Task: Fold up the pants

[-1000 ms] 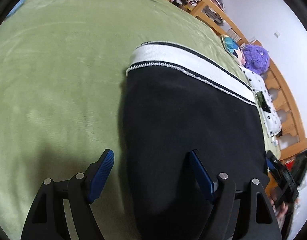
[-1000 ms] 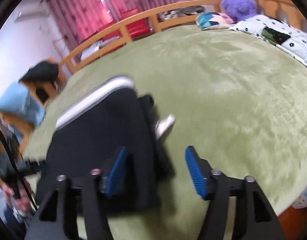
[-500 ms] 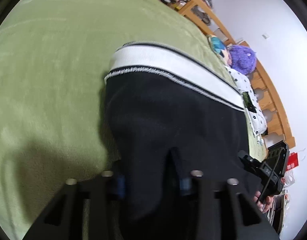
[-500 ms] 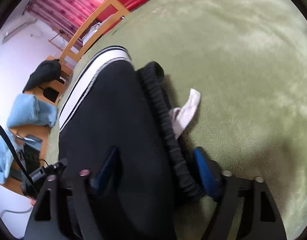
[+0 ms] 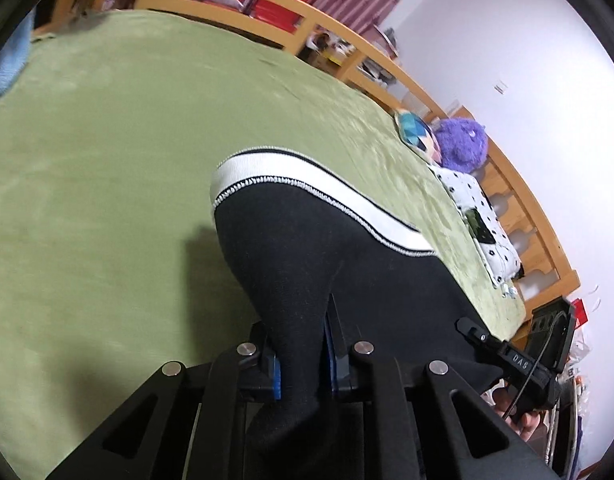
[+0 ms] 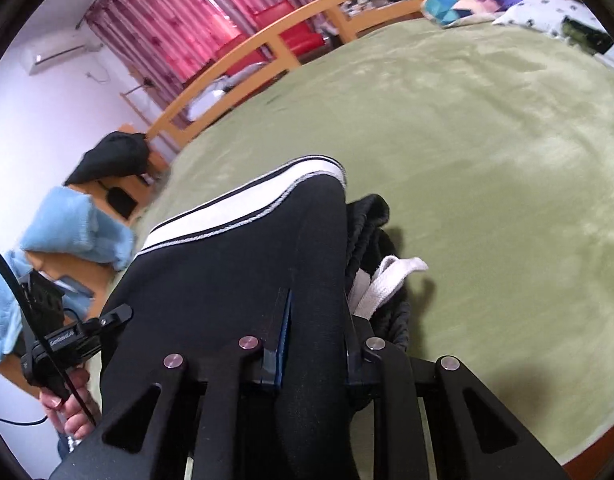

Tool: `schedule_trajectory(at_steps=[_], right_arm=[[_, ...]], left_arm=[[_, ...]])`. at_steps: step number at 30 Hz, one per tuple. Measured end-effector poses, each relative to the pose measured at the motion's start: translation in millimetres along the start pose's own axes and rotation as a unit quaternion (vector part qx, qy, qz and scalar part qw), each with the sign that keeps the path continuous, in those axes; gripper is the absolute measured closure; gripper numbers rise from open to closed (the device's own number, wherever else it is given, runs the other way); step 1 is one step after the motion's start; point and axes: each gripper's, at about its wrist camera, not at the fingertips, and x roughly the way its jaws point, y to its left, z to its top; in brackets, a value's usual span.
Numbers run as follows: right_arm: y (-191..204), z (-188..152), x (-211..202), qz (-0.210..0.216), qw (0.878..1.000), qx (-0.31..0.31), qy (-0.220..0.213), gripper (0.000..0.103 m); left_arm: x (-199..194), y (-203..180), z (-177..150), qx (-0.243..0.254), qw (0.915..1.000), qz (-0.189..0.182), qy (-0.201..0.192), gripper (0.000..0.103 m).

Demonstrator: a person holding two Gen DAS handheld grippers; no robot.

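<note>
The black pants [image 5: 327, 256] with a white, black-striped cuff band [image 5: 307, 180] lie on a green bed cover [image 5: 107, 160]. My left gripper [image 5: 303, 364] is shut on the near edge of the pants, and the cloth bunches up between its blue pads. My right gripper [image 6: 313, 344] is shut on the other near corner of the pants [image 6: 243, 264]. A white drawstring [image 6: 383, 280] and the ribbed black waistband [image 6: 367, 220] stick out beside its right finger. The near edge is lifted off the bed.
A wooden bed rail [image 5: 347, 52] runs along the far side. A purple plush toy [image 5: 463, 144], a colourful cushion [image 5: 419, 132] and a dotted pillow [image 5: 479, 216] lie at the far right. Blue cloth [image 6: 75, 228] and a black garment [image 6: 111, 156] lie to the left.
Both grippers were open over the pants' near edge. They dropped onto the cloth, shut on it and have lifted the edge up.
</note>
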Motion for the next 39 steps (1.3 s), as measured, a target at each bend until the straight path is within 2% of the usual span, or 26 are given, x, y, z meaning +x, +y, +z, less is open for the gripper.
schedule_trajectory(at_steps=[6,9,11,13,14,17,19,20,22,24,26,28,30,31,32,34,36,38,39], right_arm=[[65.7,-28.6,40.1,0.038,0.999,-0.021,0.008,0.085],[77.8,-39.3,52.3,0.024,0.999,-0.041,0.009,0.083],[78.5,-46.8,56.0,-0.007,0.998,-0.066,0.011,0.072],[76.1,-52.3,56.8,-0.039,0.995,-0.084,0.031,0.060],[74.6,-53.5,52.6,-0.045,0.994,-0.092,0.033,0.057],[82.4,-58.2,18.2,-0.083,0.987,-0.140,0.009,0.057],[99.9,-61.2,-7.2,-0.101,0.978,-0.178,-0.033,0.057],[108.7,-64.0,-14.6,-0.093,0.976,-0.191,-0.047,0.057],[126.5,-74.8,-20.7,-0.066,0.971,-0.222,-0.059,0.058],[135.4,-90.9,-10.2,-0.054,0.964,-0.257,-0.047,0.064],[131.7,-109.6,5.7,-0.072,0.958,-0.278,-0.021,0.075],[115.2,-129.1,21.5,-0.095,0.954,-0.283,-0.003,0.075],[108.4,-139.4,24.5,-0.098,0.954,-0.284,0.009,0.075],[109.1,-140.6,23.2,-0.102,0.952,-0.289,0.016,0.075],[111.0,-138.1,20.8,-0.105,0.950,-0.294,0.024,0.076],[117.3,-124.3,9.4,-0.086,0.951,-0.295,0.023,0.077],[122.0,-103.2,-3.4,-0.063,0.954,-0.291,-0.014,0.075],[127.8,-75.5,-2.1,-0.049,0.957,-0.283,-0.046,0.063],[130.7,-60.4,4.8,-0.043,0.959,-0.276,-0.054,0.063]], left_arm=[[-37.2,61.9,9.1,-0.008,0.9989,0.046,-0.003,0.088],[-29.0,91.5,0.6,-0.036,0.9983,0.043,0.017,0.087],[-16.0,106.1,-10.2,-0.050,0.9965,0.057,0.035,0.081],[-11.0,108.5,-18.5,-0.043,0.9940,0.090,0.045,0.067],[-14.3,109.1,-23.5,-0.040,0.9921,0.111,0.043,0.066],[-43.9,96.3,-35.6,-0.018,0.9884,0.150,0.007,0.060],[-63.3,77.4,-42.1,0.001,0.9894,0.144,-0.021,0.052],[-70.7,69.9,-45.1,0.013,0.9899,0.138,-0.031,0.051],[-77.8,44.0,-57.8,0.044,0.9884,0.135,-0.052,0.040],[-72.3,30.8,-77.3,0.069,0.9844,0.151,-0.056,0.040],[-54.2,32.3,-98.6,0.080,0.9830,0.162,-0.029,0.040],[-32.2,39.3,-121.1,0.096,0.9772,0.190,-0.007,0.040],[-28.3,34.1,-128.5,0.130,0.9690,0.210,-0.010,0.039],[-31.1,30.0,-123.9,0.136,0.9678,0.212,-0.003,0.039],[-37.4,28.0,-115.5,0.130,0.9713,0.199,0.000,0.039],[-52.3,28.2,-97.6,0.113,0.9801,0.162,-0.020,0.039],[-55.9,30.0,-68.3,0.104,0.9831,0.145,-0.043,0.037],[-41.9,31.0,-38.5,0.101,0.9802,0.161,-0.055,0.037],[-30.8,33.7,-22.2,0.096,0.9802,0.162,-0.059,0.037]])
